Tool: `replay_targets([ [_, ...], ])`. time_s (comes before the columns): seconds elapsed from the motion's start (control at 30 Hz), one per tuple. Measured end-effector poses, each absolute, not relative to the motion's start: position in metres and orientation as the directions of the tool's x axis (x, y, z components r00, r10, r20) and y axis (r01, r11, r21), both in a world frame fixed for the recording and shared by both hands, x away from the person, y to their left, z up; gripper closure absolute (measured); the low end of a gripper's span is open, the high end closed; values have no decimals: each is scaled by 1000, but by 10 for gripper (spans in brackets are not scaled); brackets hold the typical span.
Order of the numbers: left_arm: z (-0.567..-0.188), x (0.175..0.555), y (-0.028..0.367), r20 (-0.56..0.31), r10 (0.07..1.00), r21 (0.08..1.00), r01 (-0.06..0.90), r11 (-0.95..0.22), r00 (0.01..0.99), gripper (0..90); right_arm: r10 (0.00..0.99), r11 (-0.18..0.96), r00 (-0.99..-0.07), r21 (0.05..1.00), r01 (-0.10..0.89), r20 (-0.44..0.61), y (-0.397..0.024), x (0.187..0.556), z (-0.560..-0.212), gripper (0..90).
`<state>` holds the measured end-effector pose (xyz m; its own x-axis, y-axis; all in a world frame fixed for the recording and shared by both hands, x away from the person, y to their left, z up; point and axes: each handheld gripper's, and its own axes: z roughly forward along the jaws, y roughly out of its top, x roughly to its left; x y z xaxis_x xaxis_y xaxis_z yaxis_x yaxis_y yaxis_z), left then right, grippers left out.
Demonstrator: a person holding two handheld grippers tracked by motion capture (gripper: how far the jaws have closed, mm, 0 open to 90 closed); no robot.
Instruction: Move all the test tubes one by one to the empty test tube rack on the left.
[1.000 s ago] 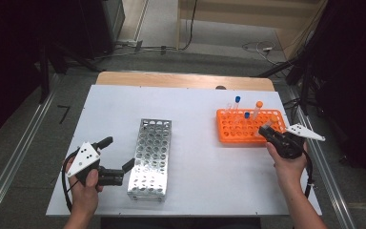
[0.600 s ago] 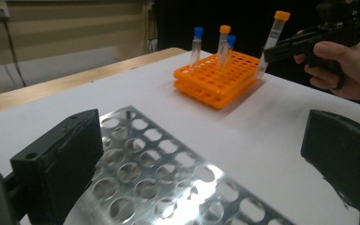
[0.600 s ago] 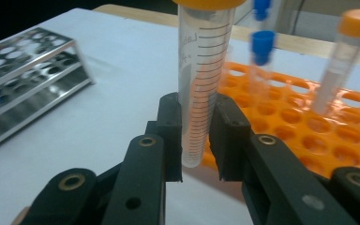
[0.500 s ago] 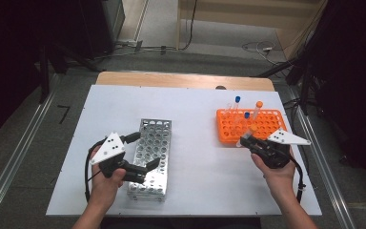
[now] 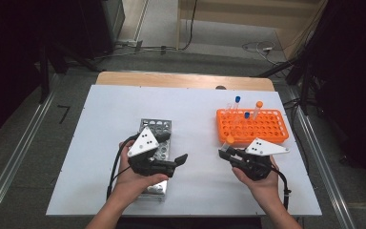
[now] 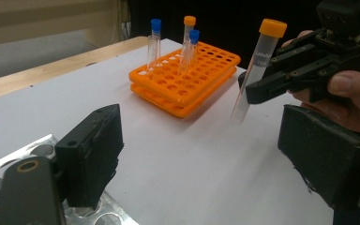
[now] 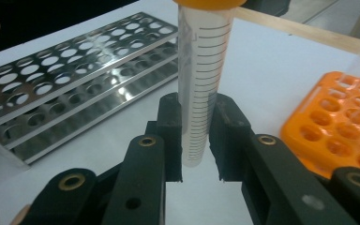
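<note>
Right gripper view shows printed scale marks on the clear orange-capped plastic tube [image 7: 200,89] clamped upright in the right gripper [image 7: 196,140], while high view shows bare white table [image 5: 200,114] between both racks and the left gripper [image 5: 174,164], empty, jaws just closing.

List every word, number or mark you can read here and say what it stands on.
Tube held in the right tongs: a short sideways print below the orange cap, too blurred to read.
Same tube in the right gripper view: printed scale lines, no legible numbers.
Orange rack, metal rack, grey plates: no text.
</note>
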<state>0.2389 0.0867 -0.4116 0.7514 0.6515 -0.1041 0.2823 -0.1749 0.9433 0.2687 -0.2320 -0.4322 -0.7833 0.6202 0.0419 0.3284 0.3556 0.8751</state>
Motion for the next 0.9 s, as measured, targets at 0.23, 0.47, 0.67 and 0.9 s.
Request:
replay_targets([
  [0.23, -413, 235, 68, -113, 594, 941, 278, -193, 797, 254, 570, 398, -821, 864, 309, 31, -211, 259, -435, 728],
  [0.47, -415, 231, 51, -116, 545, 939, 271, -212, 830, 346, 517, 441, -856, 854, 276, 10, -194, 249, -435, 728],
  [0.67, -415, 229, 42, -116, 526, 942, 262, -212, 842, 428, 483, 463, -875, 847, 262, 7, -184, 243, -437, 728],
  [0.9, -416, 227, 39, -100, 517, 943, 247, -223, 850, 568, 450, 480, -893, 844, 239, -3, -176, 235, -436, 728],
])
